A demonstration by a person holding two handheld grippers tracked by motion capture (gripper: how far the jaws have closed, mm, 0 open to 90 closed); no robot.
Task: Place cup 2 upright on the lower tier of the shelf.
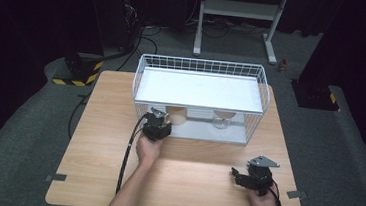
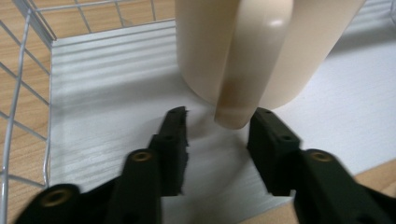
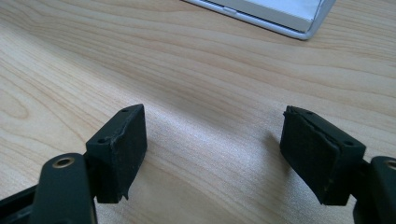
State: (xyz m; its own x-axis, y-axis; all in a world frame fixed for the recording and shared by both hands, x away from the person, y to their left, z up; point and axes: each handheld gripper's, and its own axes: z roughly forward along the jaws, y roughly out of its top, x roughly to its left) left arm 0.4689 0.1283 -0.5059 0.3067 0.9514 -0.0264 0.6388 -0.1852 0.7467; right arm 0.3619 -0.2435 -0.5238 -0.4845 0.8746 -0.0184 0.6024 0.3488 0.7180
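On the wooden surface (image 1: pixel 117 147), wire rack (image 1: pixel 201 67) at 12 o'clock, beige mug (image 1: pixel 176 115) on its lower shelf.

Rack's white lower shelf (image 2: pixel 116 93) carries the mug at its left end; a clear glass (image 1: pixel 221 120) stands well apart toward 3 o'clock. Left gripper (image 1: pixel 158 127) sits at the mug, jaws parted either side of the mug handle (image 2: pixel 240 79), pads not pressing it: released. Right gripper (image 1: pixel 253 178) rests at 5 o'clock over bare wood, jaws apart, nothing between them.
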